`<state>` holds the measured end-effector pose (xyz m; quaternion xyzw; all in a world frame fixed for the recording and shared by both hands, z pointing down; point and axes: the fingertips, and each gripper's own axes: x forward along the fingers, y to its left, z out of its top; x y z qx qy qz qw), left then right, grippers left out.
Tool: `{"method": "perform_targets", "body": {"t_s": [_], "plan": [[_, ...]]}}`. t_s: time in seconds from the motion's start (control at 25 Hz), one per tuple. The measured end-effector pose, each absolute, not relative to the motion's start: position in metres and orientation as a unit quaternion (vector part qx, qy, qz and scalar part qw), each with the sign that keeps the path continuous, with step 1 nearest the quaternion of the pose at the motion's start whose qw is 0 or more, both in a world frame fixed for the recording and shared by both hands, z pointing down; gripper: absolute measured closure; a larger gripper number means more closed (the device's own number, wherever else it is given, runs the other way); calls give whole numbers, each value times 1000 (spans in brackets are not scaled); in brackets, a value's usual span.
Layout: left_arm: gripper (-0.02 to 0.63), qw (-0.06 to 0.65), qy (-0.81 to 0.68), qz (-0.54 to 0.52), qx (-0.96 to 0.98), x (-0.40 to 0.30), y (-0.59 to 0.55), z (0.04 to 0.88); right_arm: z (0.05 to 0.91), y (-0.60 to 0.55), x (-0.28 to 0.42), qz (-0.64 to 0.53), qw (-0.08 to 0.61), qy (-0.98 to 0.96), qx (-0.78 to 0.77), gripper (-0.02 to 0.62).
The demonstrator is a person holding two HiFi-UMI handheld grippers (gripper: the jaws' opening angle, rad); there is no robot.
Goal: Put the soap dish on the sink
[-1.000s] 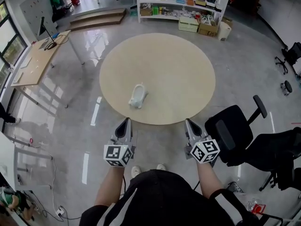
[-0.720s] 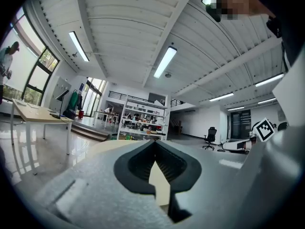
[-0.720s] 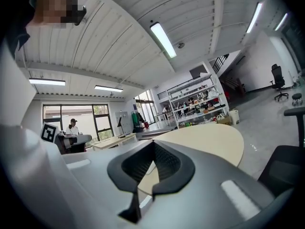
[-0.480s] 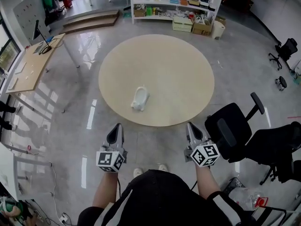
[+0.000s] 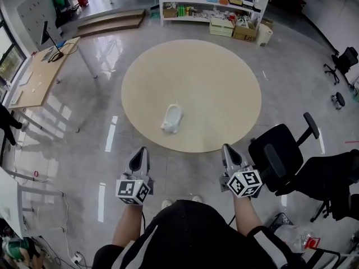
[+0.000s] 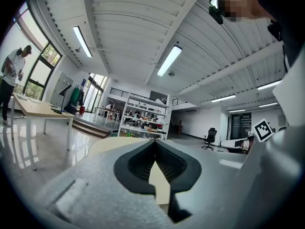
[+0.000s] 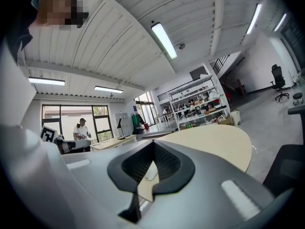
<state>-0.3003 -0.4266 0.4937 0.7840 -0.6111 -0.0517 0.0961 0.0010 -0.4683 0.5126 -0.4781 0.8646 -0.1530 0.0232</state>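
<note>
The round table (image 5: 213,77), smooth pale wood, fills the floor ahead of me. I hold my left gripper (image 5: 140,157) and right gripper (image 5: 229,154) level, just short of its rim, fingers pressed together and empty, as nothing is within reach. The small, glossy white soap dish (image 5: 172,119) lies near the table's close edge.

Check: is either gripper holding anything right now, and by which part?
Nothing held: left gripper and right gripper both shut, empty; white object sits apart on the table.

Bright ceiling lights (image 6: 169,61) glare off glossy floor (image 5: 78,150); fisheye edges.
</note>
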Motion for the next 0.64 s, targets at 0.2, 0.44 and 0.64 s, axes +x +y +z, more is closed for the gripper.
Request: {"method": "perform_targets", "body": {"t_s": [0.2,0.44,0.64], "plan": [[606,97,-607,-56,786,-298,-434,491,510,-477,-7,-151,24,867,-474,591],[606,95,-605,-52,789,-301,-436,493,510,-480,-13,-149,26,869,-472,591],[606,101,-605,-52,788,-304,-431,496,511,-478,-12,-153,28,867,-474,591]]}}
